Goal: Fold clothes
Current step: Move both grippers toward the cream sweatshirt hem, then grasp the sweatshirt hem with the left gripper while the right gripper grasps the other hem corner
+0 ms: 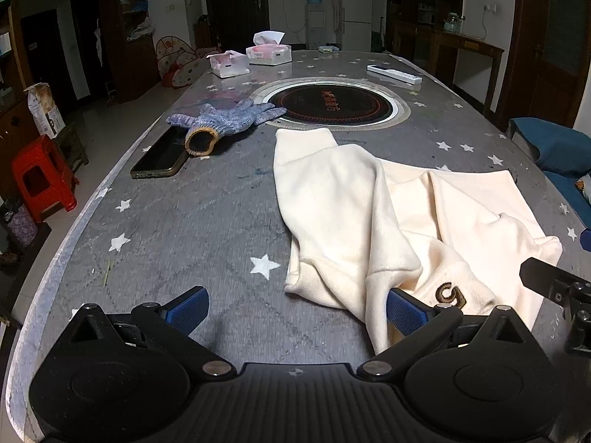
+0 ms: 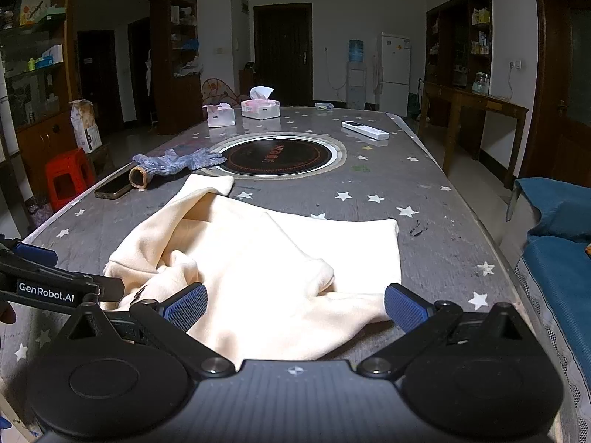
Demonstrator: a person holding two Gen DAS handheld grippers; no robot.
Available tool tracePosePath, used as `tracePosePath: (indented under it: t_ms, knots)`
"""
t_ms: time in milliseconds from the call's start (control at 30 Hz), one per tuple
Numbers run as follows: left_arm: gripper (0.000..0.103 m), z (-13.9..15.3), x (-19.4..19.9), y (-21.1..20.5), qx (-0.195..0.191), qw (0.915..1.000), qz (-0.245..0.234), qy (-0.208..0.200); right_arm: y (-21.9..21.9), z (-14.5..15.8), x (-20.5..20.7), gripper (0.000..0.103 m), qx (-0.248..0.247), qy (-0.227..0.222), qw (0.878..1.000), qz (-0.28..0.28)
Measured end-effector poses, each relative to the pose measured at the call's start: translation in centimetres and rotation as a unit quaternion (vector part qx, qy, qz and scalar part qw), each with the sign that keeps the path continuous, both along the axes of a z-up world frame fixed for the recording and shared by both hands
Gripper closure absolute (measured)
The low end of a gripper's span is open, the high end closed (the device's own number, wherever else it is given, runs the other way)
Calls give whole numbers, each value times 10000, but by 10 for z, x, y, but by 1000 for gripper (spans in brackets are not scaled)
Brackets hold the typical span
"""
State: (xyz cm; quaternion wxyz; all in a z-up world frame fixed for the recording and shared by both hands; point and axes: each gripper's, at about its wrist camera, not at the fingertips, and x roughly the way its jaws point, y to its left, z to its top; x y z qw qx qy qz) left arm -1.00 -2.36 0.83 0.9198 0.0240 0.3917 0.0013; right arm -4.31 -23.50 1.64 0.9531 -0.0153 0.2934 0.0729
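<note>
A dim dining room with dark cabinets, a fridge and a water dispenser at the far wall; nearest is a long grey table (image 1: 192, 221) printed with white stars, a round cooktop (image 1: 330, 105) set into its middle.

From the left wrist: the left gripper (image 1: 297, 306) hangs low over the near edge with its blue pads spread wide and nothing between them. The right pad just touches or overlaps a hanging fold of the cream top (image 1: 332, 199), which lies crumpled on the table to the right of centre, one sleeve reaching toward the cooktop and a dark embroidered mark showing near the front. A knit glove (image 1: 229, 118) and a phone (image 1: 162, 155) lie well apart to the left, tissue boxes (image 1: 267, 53) and a remote (image 1: 393, 73) farther back.

From the right wrist: the right gripper (image 2: 295, 304) is likewise spread and empty, poised over the top's near edge, with cloth lying between and below the pads. The other tool's black frame enters at the left.

The top looks soft, thick and light, likely fleece; it should drape and bunch rather than hold shape, and slide easily on the smooth table. Best held at a hem, cuff or shoulder seam, where the doubled cloth gives the pads something firm, one grip per corner so the fold stays square.
</note>
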Motion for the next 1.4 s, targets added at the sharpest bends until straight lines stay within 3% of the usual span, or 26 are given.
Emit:
tracePosePath:
  t_ms: [767,1167,1400]
  knots:
    - [0,19,33,-11,138,9994,-240,-194,-4,-3,39,0,94,264,9995,130]
    - [0,26,57,-20,-106,9978,-619,-204,-10,-9,62,0,352,408,9984,188]
    - [3,16,80,-30,-264,9962,-826,-68,-17,-13,72,14,492,551,9972,148]
